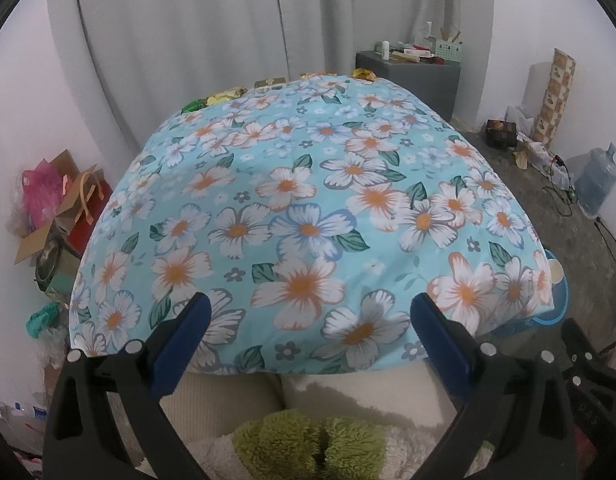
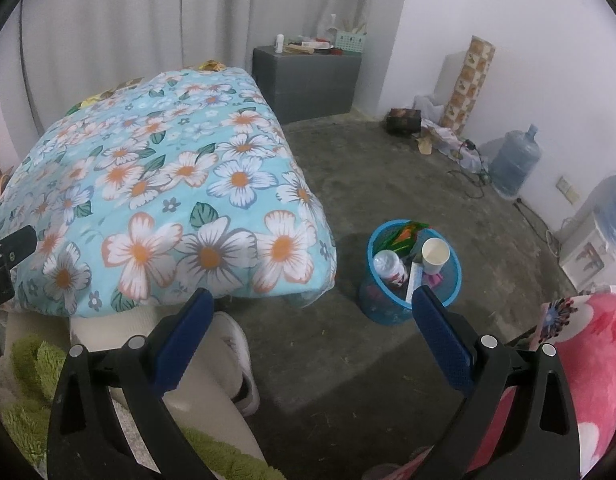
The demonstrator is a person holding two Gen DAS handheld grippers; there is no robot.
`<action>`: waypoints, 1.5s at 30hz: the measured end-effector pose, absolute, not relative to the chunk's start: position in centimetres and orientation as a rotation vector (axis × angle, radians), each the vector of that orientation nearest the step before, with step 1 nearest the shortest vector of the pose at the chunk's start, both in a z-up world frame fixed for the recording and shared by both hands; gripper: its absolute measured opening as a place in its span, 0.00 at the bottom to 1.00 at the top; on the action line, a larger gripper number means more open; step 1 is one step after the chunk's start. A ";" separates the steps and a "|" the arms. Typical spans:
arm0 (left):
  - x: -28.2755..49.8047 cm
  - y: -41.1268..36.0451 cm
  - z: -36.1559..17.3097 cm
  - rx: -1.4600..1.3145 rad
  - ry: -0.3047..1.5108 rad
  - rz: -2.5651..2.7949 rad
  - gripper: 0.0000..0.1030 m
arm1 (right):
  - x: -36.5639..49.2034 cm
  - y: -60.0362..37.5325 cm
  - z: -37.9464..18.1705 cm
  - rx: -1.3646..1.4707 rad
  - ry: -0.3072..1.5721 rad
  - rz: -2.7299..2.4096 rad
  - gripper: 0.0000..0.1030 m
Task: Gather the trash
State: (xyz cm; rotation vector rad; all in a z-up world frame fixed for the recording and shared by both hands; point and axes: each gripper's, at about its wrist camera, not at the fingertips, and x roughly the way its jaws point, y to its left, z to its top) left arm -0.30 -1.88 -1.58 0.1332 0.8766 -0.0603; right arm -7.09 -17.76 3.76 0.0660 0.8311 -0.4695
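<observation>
Clearly both tongs gape wide and hold nothing: the left gripper (image 1: pixel 308 328) faces the floral tablecloth (image 1: pixel 308 200), with crumpled wrappers (image 1: pixel 223 97) far ahead at its back edge. Reaching could drag the cloth; the blue mesh bin (image 2: pixel 412 276), just beyond the right gripper (image 2: pixel 312 320), looks full enough to spill.

The bench (image 1: pixel 308 200) is covered with a blue flowered cloth (image 2: pixel 155 184), and some crumpled wrappers (image 1: pixel 223 96) lie along its far edge. On the concrete floor (image 2: pixel 388 360), just beside the bench, stands a blue mesh basket (image 2: pixel 384 308) filled with trash.
</observation>
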 end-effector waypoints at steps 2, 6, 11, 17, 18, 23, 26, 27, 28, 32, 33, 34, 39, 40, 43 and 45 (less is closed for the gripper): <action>-0.3 -2.0 -1.6 0.136 0.879 -0.065 0.95 | -7.1 -17.7 3.8 0.068 0.830 -0.470 0.92; -0.3 -2.0 -1.6 0.139 0.880 -0.069 0.95 | -7.1 -18.0 3.6 0.070 0.828 -0.475 0.92; -0.3 -2.0 -1.5 0.138 0.881 -0.068 0.95 | -7.0 -18.0 3.5 0.064 0.826 -0.475 0.92; -0.4 -2.1 -1.5 0.138 0.880 -0.074 0.95 | -7.0 -18.1 3.5 0.062 0.825 -0.476 0.92; -0.4 -2.1 -1.5 0.138 0.879 -0.076 0.95 | -6.9 -18.2 3.5 0.063 0.826 -0.476 0.92; -0.4 -2.1 -1.4 0.135 0.879 -0.084 0.95 | -6.9 -18.1 3.6 0.061 0.826 -0.476 0.92; -0.3 -2.1 -1.4 0.135 0.879 -0.092 0.95 | -6.9 -18.2 3.6 0.060 0.825 -0.478 0.92; -0.3 -2.1 -1.4 0.135 0.879 -0.094 0.95 | -6.9 -18.2 3.6 0.060 0.825 -0.478 0.92; -0.4 -2.2 -1.4 0.135 0.879 -0.096 0.95 | -6.9 -18.2 3.7 0.060 0.824 -0.479 0.92; -0.3 -2.2 -1.3 0.134 0.880 -0.100 0.95 | -6.9 -18.3 3.7 0.060 0.824 -0.479 0.92; -0.3 -2.2 -1.3 0.135 0.880 -0.099 0.95 | -6.9 -18.3 3.7 0.061 0.825 -0.479 0.92; -0.3 -2.2 -1.3 0.135 0.881 -0.099 0.95 | -6.9 -18.2 3.7 0.060 0.825 -0.479 0.92; -0.3 -2.2 -1.3 0.134 0.880 -0.098 0.95 | -6.9 -18.3 3.8 0.060 0.826 -0.480 0.92; -0.3 -2.2 -1.3 0.135 0.880 -0.099 0.95 | -6.9 -18.2 3.8 0.060 0.826 -0.480 0.92; -0.3 -2.2 -1.3 0.135 0.880 -0.099 0.95 | -6.9 -18.3 3.8 0.060 0.825 -0.479 0.92; -0.3 -2.2 -1.3 0.135 0.880 -0.099 0.95 | -6.9 -18.4 3.8 0.061 0.825 -0.478 0.92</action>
